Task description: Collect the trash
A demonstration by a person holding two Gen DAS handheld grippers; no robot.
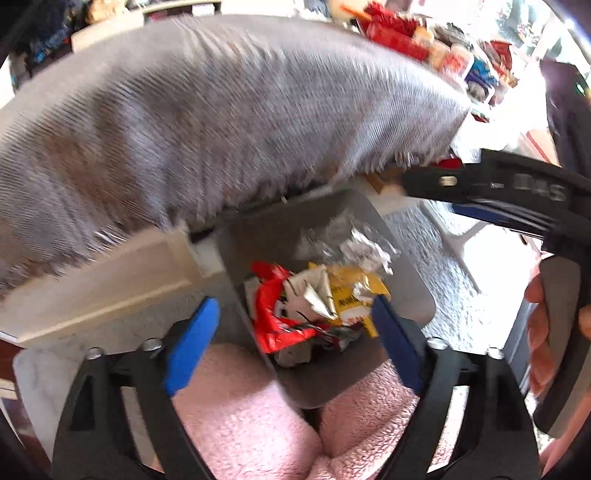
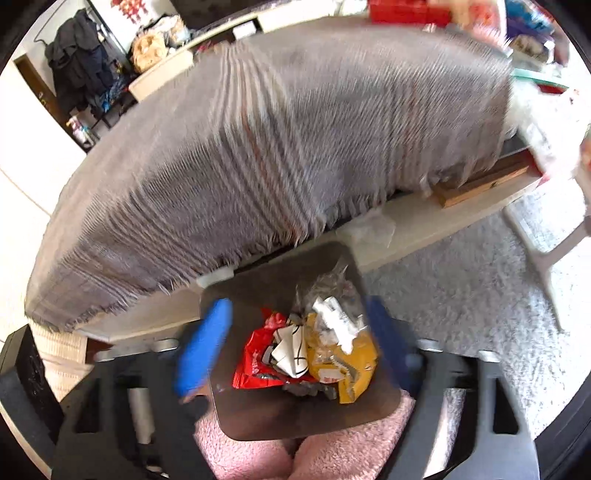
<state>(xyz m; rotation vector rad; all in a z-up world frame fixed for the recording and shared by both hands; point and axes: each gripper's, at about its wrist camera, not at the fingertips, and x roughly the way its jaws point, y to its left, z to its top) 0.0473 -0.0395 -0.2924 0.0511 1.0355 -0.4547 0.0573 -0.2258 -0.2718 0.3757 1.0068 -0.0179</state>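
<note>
A grey trash bin (image 1: 406,258) stands on the floor below the table edge, also in the right wrist view (image 2: 258,273). It holds a red wrapper (image 1: 273,317), a yellow wrapper (image 1: 354,291), white crumpled paper (image 1: 365,251) and clear plastic. My left gripper (image 1: 295,336) is open and empty above the bin, blue fingers (image 1: 192,343) apart. My right gripper (image 2: 295,347) is open and empty above the same bin. Its body also shows at the right of the left wrist view (image 1: 498,184).
A table covered by a grey fringed cloth (image 1: 221,122) lies ahead, cluttered with red packets (image 1: 399,33) at its far end. A pale shaggy rug (image 2: 461,288) covers the floor at right. Pink fleece trouser legs (image 1: 258,424) are below the bin. A white stool leg (image 2: 546,251) stands at right.
</note>
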